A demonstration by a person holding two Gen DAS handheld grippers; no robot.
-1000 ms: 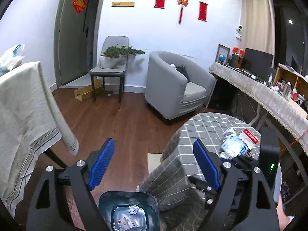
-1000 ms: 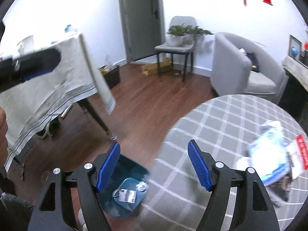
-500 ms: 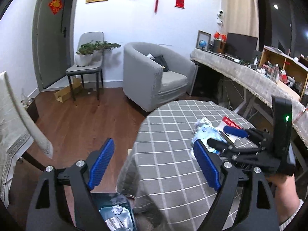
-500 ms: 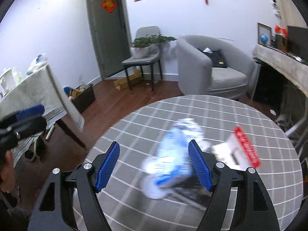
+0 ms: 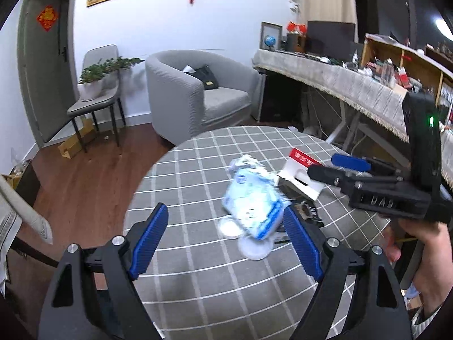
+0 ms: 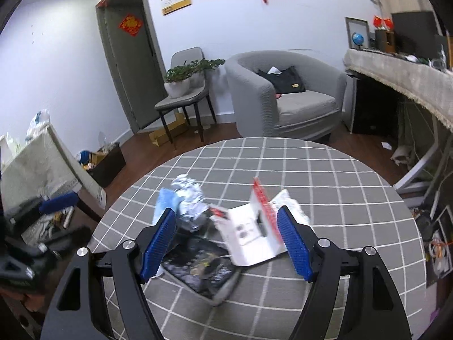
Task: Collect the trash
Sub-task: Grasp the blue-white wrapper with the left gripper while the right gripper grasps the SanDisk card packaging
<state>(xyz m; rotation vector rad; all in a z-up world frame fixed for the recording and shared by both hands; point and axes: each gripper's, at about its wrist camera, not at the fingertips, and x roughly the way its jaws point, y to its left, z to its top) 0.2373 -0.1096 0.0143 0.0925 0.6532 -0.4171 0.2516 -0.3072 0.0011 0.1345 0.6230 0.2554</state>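
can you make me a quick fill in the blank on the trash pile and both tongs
The trash lies on a round table covered in a grey ____ cloth.
The white card carries a ____ strip.
Both the left tongs and the right tongs are ____, holding nothing.
The blue-and-white wrapper lies to the ____ of the white card in the left wrist view.

Missing words: checked; red; open; left
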